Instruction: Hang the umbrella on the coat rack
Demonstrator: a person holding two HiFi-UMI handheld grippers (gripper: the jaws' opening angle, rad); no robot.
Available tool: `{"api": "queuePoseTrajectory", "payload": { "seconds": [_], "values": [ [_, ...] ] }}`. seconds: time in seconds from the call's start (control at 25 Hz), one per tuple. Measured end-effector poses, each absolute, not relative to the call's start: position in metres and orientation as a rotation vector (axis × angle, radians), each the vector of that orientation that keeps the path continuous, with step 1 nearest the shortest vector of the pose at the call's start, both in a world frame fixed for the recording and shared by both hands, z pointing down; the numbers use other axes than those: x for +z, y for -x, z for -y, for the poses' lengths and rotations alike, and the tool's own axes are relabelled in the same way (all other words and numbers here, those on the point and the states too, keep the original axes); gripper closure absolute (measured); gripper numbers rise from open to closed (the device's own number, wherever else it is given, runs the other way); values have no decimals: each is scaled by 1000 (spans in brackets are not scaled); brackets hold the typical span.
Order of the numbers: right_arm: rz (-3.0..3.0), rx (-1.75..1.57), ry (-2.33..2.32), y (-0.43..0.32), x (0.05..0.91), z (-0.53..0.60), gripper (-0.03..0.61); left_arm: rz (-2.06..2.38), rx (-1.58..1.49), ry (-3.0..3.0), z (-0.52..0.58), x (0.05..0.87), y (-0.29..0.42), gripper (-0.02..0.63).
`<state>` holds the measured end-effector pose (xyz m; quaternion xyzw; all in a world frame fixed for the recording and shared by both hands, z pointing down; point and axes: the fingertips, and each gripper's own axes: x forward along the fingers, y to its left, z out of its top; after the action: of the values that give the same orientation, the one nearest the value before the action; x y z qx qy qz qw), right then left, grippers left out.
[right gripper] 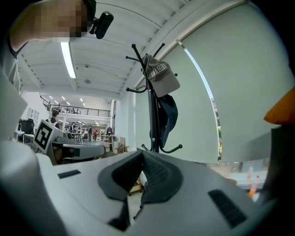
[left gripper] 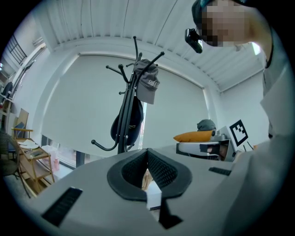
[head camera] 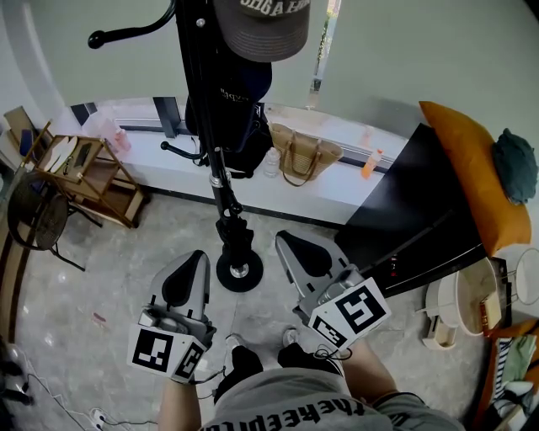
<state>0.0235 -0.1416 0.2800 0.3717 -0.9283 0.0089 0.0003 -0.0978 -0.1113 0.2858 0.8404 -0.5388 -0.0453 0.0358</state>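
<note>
The black coat rack [head camera: 210, 126] stands straight ahead, its round base [head camera: 239, 271] on the floor between my two grippers. A grey cap [head camera: 261, 25] sits on its top, and a dark navy item [head camera: 240, 109] hangs from a hook below. I see no umbrella in any view. My left gripper [head camera: 192, 257] is held low, left of the base, with its jaws together and nothing in them. The right gripper [head camera: 290, 240] is right of the base, also shut and empty. Both point level at the coat rack [left gripper: 128, 115] [right gripper: 154, 115].
A tan handbag [head camera: 303, 151] and an orange bottle [head camera: 370, 164] sit on the white window ledge [head camera: 168, 160]. A wooden shelf [head camera: 93, 172] and a black chair [head camera: 38, 219] stand at the left. At the right are a black treadmill [head camera: 421, 210] and an orange cushion [head camera: 467, 168].
</note>
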Motion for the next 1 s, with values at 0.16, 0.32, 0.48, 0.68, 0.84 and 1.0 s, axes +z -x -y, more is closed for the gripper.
{"api": "queuePoseTrajectory", "payload": {
  "seconds": [0.16, 0.32, 0.48, 0.68, 0.84, 1.0],
  "values": [
    [2915, 36, -1173, -23, 280, 141, 568, 1657, -134, -2585, 110, 285, 98, 598],
    [2917, 42, -1199, -25, 278, 141, 568, 1660, -139, -2582, 109, 286, 100, 598],
    [2921, 50, -1203, -25, 277, 141, 568, 1661, -140, -2578, 109, 288, 102, 598],
    [2926, 50, -1193, -23, 277, 140, 568, 1664, -148, -2575, 110, 287, 104, 598],
    [2924, 42, -1184, -20, 276, 139, 568, 1670, -158, -2570, 109, 286, 106, 598],
    [2922, 41, -1177, -18, 276, 138, 568, 1672, -162, -2565, 109, 286, 107, 598]
  ]
}}
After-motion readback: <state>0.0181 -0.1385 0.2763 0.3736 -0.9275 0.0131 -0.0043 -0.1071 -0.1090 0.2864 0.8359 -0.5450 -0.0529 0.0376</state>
